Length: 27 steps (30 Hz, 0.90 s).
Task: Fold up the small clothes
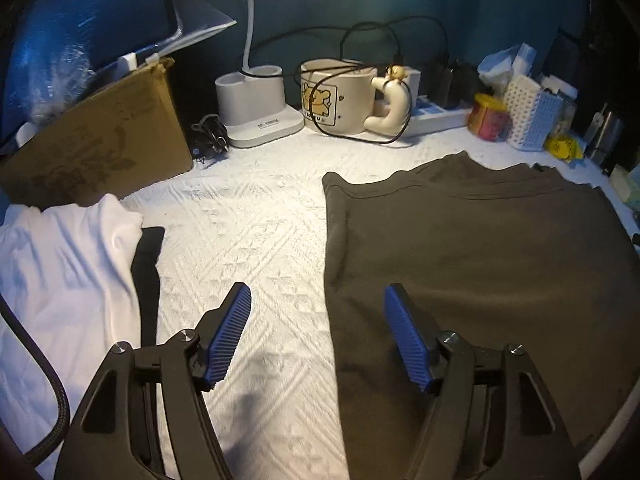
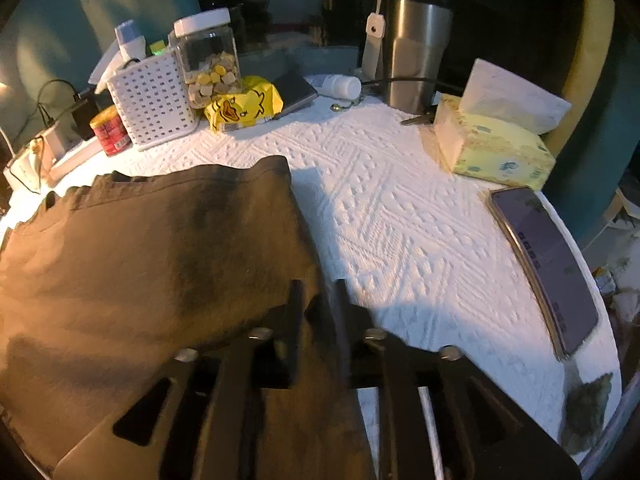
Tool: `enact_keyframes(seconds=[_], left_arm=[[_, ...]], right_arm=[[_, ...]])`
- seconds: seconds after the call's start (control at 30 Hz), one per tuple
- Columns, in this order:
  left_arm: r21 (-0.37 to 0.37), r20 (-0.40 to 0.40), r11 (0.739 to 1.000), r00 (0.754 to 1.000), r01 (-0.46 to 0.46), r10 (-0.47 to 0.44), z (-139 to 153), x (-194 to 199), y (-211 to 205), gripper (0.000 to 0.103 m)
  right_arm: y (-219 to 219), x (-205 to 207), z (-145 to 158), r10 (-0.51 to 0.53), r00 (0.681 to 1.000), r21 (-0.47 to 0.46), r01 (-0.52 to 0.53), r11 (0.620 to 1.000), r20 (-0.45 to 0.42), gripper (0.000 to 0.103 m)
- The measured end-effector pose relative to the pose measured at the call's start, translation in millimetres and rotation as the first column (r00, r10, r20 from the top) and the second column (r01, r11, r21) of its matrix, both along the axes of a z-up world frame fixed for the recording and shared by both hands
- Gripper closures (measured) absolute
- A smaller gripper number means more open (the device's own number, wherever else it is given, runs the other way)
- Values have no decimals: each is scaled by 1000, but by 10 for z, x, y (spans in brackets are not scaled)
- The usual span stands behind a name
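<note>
A dark olive-brown garment (image 1: 472, 264) lies flat on the white textured table cover (image 1: 248, 240). My left gripper (image 1: 318, 312) is open, its blue pads straddling the garment's left edge just above the cloth. In the right wrist view the same garment (image 2: 152, 248) fills the left half. My right gripper (image 2: 318, 300) is shut on the garment's right edge, with a fold of cloth pinched between the fingers. A white garment (image 1: 64, 272) with a black piece (image 1: 148, 276) beside it lies at the left.
Along the back stand a cardboard box (image 1: 100, 148), a lamp base (image 1: 260, 108), a bear mug (image 1: 340, 96) with cables, and a white basket (image 2: 152, 100). A jar (image 2: 208, 56), steel tumbler (image 2: 416, 48), tissue box (image 2: 492, 144) and phone (image 2: 548, 268) sit at the right.
</note>
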State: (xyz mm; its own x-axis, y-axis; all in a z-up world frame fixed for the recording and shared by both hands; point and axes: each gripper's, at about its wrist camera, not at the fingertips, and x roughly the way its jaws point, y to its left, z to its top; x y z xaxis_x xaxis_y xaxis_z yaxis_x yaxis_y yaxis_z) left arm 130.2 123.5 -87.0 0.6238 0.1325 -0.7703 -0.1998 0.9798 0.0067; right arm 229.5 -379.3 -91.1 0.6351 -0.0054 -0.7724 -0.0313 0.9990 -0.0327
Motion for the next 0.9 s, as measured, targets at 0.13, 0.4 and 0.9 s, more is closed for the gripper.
enact_keyframes(seconds=[0.13, 0.4, 0.9], left_arm=[[46, 17, 999, 1000, -3, 2, 61, -122, -137, 33], [37, 46, 996, 996, 81, -82, 163, -366, -351, 32], [-75, 174, 984, 974, 161, -146, 244, -890, -670, 32]], right_arm=[[-38, -162, 89, -15, 1000, 22, 14, 1000, 24, 51], [-30, -523, 225, 0, 999, 21, -1, 1000, 42, 51], [94, -1218, 213, 22, 999, 38, -23, 999, 33, 41]])
